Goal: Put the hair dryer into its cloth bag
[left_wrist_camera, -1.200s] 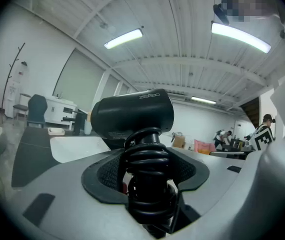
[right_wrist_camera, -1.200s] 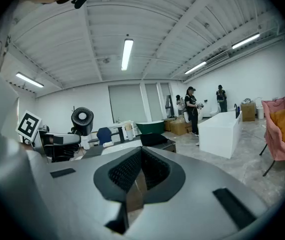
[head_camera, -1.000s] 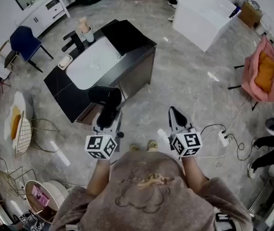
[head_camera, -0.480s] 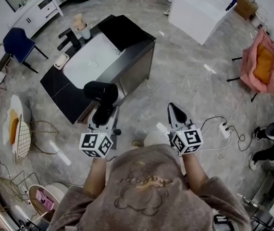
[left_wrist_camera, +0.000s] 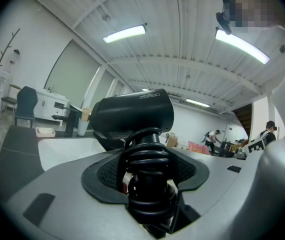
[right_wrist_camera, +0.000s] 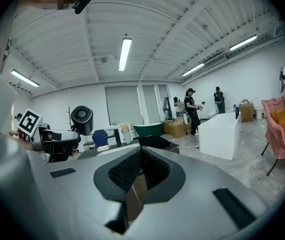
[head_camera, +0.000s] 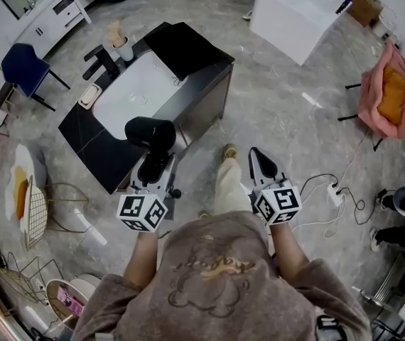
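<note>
Beige leg [head_camera: 229,185] newly near hair dryer [head_camera: 150,135]

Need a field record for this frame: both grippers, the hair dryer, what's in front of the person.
left gripper: shut on the hair dryer's handle
hair dryer: black, head above the jaws, cord coiled round the handle
right gripper: shut, empty
ahead: black counter with a white sink
cloth bag: not clearly identifiable

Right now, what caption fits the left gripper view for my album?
Left gripper clamped on the cord-wrapped handle of a glossy black hair dryer, white sink basin behind.
</note>
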`<state>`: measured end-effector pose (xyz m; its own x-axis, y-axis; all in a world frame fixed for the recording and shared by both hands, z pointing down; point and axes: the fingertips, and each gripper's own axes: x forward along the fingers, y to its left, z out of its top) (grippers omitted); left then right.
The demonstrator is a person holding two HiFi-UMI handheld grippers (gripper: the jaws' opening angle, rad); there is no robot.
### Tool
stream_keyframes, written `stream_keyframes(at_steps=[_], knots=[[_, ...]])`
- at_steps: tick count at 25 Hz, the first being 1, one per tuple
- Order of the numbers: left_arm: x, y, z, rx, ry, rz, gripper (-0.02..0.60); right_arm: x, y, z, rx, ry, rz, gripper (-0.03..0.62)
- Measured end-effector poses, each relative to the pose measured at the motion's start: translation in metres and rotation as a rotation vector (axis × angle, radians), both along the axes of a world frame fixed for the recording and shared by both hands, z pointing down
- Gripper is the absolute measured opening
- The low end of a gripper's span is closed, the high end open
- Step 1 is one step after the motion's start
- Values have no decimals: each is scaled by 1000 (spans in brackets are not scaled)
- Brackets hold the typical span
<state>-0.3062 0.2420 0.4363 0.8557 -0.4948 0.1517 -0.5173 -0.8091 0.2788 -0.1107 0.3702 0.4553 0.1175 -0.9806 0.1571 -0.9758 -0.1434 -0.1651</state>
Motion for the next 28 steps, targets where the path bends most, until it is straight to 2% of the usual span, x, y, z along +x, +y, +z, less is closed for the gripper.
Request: stream_keyframes(at_steps=[7,18,28], knots=[[34,-59,3,17,-6,-30,259,41,-69,4,4,7,-49,-6],[129,-175,1,-29,-8,-115,259,149,-211,5,-27,-11,-167,-6],[202,-258,-5,-67,-2,-215,259,214,-324,-9,-58,27,-400,-6]])
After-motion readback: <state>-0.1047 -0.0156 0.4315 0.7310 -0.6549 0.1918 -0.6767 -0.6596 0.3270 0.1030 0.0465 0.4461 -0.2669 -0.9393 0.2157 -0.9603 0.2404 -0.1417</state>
